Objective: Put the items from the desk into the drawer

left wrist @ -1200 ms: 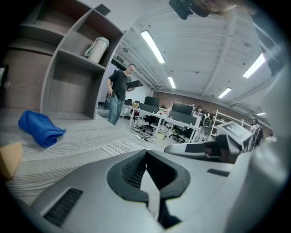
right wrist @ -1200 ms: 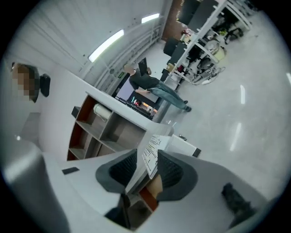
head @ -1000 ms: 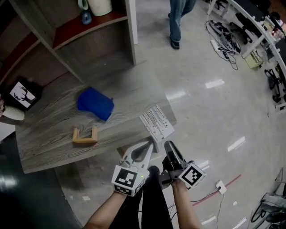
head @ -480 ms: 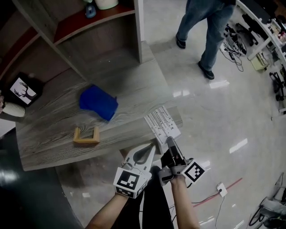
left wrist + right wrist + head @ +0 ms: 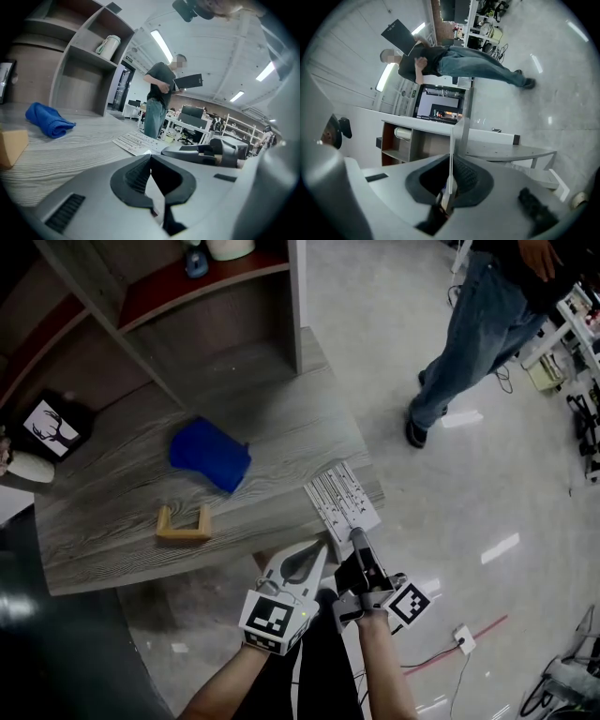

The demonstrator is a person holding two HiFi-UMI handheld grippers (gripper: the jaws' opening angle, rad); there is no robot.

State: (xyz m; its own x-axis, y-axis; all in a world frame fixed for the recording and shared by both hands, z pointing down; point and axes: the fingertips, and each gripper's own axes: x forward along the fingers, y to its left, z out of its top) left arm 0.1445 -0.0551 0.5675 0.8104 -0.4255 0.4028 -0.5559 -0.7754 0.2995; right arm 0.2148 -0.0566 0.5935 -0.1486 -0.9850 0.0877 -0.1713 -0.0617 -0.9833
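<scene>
Your right tongs (image 5: 357, 536) have just been closing and are now pinched on the near edge of the white printed sheet (image 5: 341, 495), which shows edge-on between the pads in the right gripper view. The sheet lies at a corner of the counter (image 5: 112, 521) with its near end hanging past the edge. That overhang looks like your reason for coming in level from the side: a thin sheet lying flat offers no lip to bite from above, while the free end lets one pad go under and one over. Your left tongs (image 5: 317, 551) sit just beside the right ones, jaws together on nothing, tips near the counter's edge, seemingly parked out of the way. Further in on the counter lie the blue cloth (image 5: 209, 455) and the U-shaped wooden piece (image 5: 183, 524), both well apart from your tongs. I'd judge this an early pickup, with every item yet to go in. No drawer shows in any view, so you will have to bring it into sight. Lift gently, since a sheet gripped by one edge will likely droop and could slip.
</scene>
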